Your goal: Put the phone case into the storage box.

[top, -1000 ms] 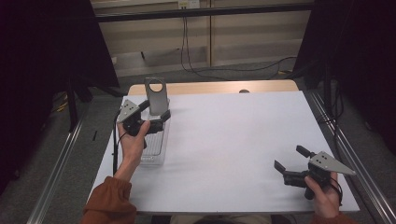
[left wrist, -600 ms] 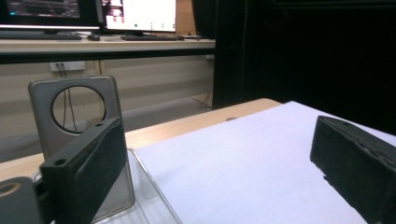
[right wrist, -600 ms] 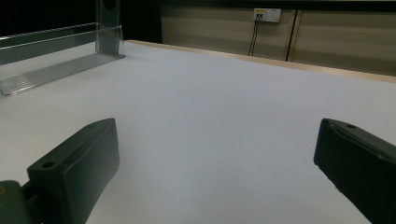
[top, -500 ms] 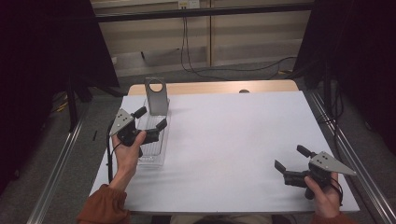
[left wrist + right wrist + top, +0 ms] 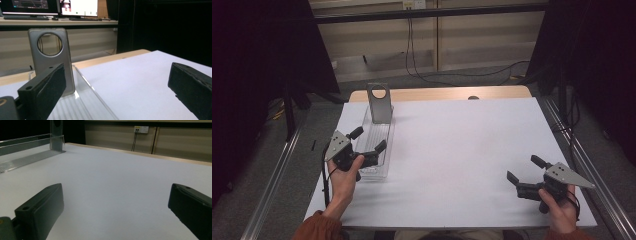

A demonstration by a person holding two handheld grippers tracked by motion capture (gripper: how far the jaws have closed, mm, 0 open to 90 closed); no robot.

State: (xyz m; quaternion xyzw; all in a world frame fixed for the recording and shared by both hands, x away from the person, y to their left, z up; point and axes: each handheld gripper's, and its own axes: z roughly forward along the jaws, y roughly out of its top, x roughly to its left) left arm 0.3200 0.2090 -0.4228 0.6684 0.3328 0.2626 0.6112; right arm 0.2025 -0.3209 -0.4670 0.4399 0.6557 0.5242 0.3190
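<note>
Two grippers are resting in a person's hands over a table [image 5: 452, 150] that is wearing a plain white cover, with a strip of bare pale wood showing along its far edge. Taking the clear tray [image 5: 377, 145] as the landmark, the left gripper [image 5: 368, 145] is hovering at the tray's near end, its jaws standing wide apart and holding nothing; in the left gripper view the ribbed floor of the clear tray [image 5: 75, 107] is lying between and just ahead of those jaws. The grey plate [image 5: 379, 102] with a round hole near its top is standing upright at the tray's far end, inside the tray, well apart from the left gripper. In the left gripper view the grey plate [image 5: 52, 60] is rising behind the left-hand jaw, its foot sitting on the tray floor.

The right gripper [image 5: 526, 171] is lying far to the right of the tray, near the table's near right corner, its jaws likewise spread wide with nothing between them. From the right gripper view the clear tray [image 5: 27, 157] is sitting far off at the upper left, with only bare white cover between.

Beyond the tray, past the table's far edge, cables are hanging down a pale panelled wall, and dark curtains are closing in on both sides. Metal rails are running along the grey floor to either side of the table. In the left gripper view, monitors are glowing on a desk behind the grey plate.
</note>
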